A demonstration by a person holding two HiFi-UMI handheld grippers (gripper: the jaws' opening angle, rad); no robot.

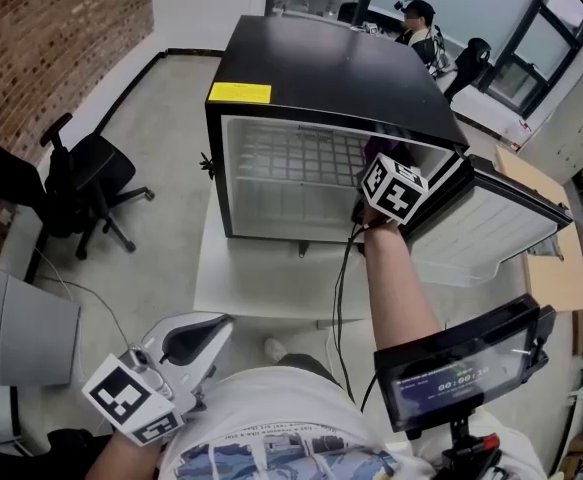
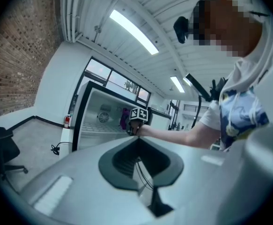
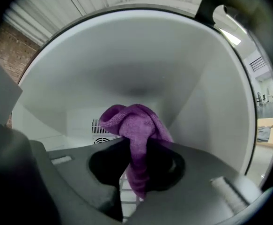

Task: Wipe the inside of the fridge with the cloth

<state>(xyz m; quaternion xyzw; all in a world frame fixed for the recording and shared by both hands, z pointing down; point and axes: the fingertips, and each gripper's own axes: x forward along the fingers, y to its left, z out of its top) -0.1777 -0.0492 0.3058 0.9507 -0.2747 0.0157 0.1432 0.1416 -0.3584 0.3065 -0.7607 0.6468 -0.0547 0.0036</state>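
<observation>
Head view: black fridge (image 1: 331, 68) is being stood on a low white stand, its door (image 1: 491, 228) swung wide to the right and its white cavity with a wire shelf (image 1: 301, 158) being exposed.

- Right gripper (image 3: 136, 165) is being reached into the upper right of the cavity. Its jaws are being clamped on the purple cloth (image 3: 136, 125), which is bunched above the jaws with a tail hanging below.
- Cloth is being held close to the white inner wall; contact cannot be confirmed.
- Left gripper (image 1: 186, 343) is being kept low by the person's body, well apart from the fridge, with jaws drawn together and nothing between them.

Progress, as judged: wiping is being started or is under way. No cleaned patches are being shown, so walls, shelf and floor are being counted as left.
</observation>
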